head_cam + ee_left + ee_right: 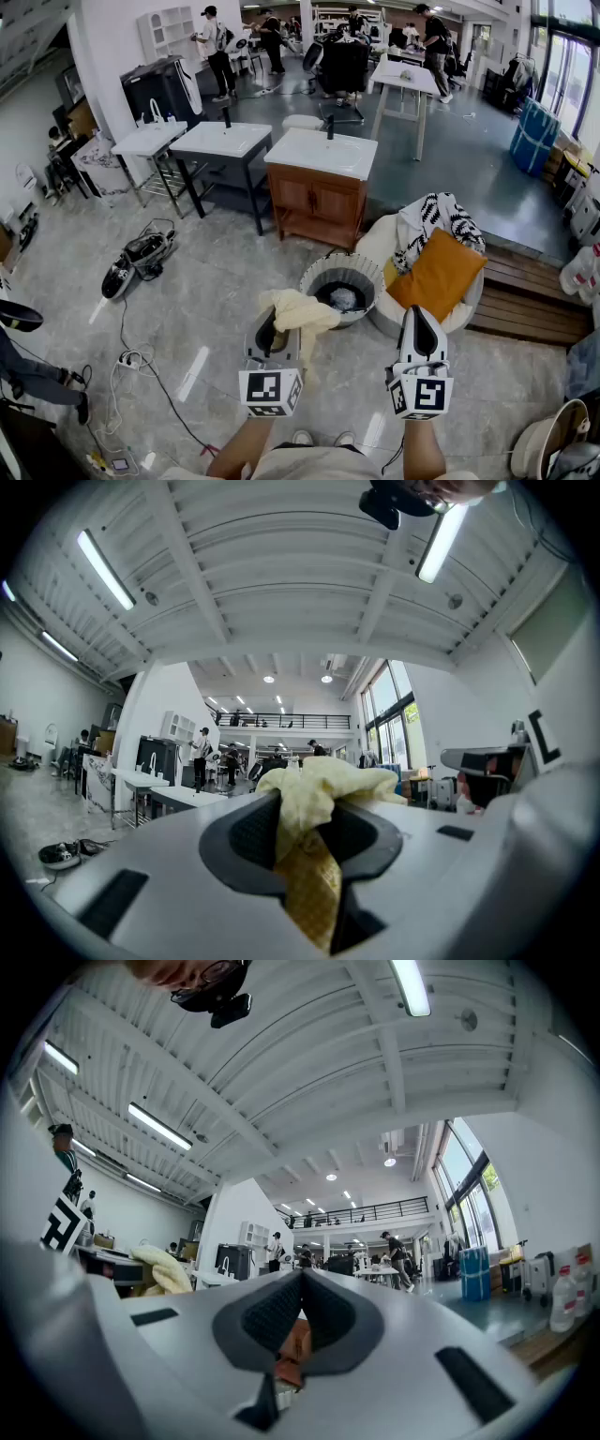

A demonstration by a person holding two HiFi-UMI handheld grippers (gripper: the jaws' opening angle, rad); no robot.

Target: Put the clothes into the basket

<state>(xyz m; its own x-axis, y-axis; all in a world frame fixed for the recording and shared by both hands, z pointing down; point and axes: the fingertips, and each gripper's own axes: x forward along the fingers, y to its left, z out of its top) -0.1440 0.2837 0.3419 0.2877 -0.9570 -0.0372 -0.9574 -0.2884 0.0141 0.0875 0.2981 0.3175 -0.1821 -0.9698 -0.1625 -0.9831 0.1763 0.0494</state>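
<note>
glossy grey floor tiles [216, 281], workshop behind: left gripper [267, 330] clamps the cloth [300, 311] just beside the near rim of the basket [317, 277]; right gripper [419, 328] closed, empty. released here, the cloth may drape over the rim and slide outside. cloth limp, crumpled, pale yellow; basket round, ribbed, grey.

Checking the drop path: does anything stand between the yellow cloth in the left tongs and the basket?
Nothing visible does. The yellow cloth, clamped in the left tongs, hangs by the near rim of the basket, whose top is open.
</note>
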